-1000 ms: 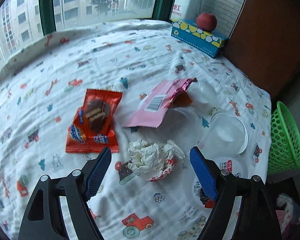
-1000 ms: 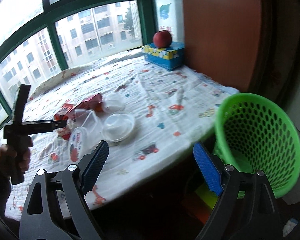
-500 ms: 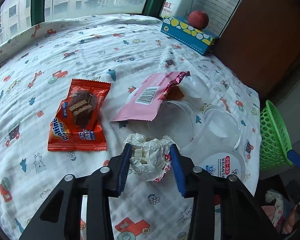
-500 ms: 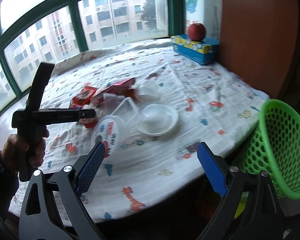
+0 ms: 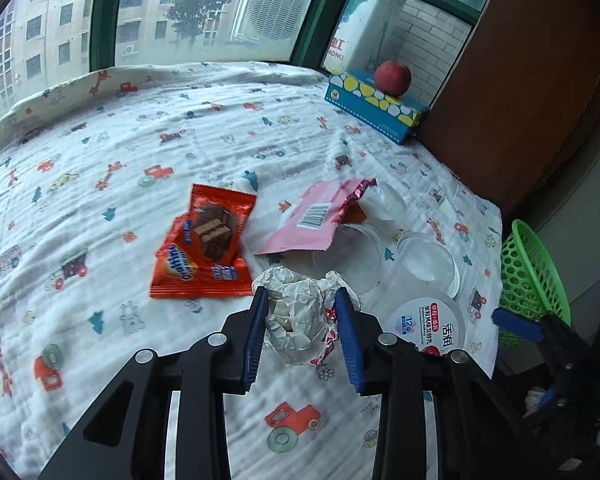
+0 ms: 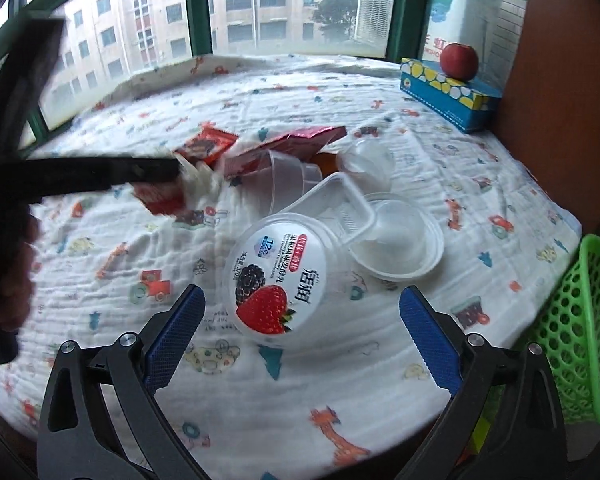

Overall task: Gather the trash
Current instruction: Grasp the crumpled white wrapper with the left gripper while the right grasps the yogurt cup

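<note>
- Left gripper (image 5: 302,326) clamped on crumpled white paper wad (image 5: 298,320), on the cloth beside orange snack wrapper (image 5: 206,254).
- Right gripper (image 6: 300,334) spread, empty, over yogurt tub (image 6: 278,276).
- Risk: soft wad compresses, slips before green mesh basket (image 5: 534,276).

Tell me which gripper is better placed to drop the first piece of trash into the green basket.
Left. The left gripper is shut on the crumpled wrapper, ready to carry to the green basket. The right gripper is open and empty, facing the yogurt tub.
</note>
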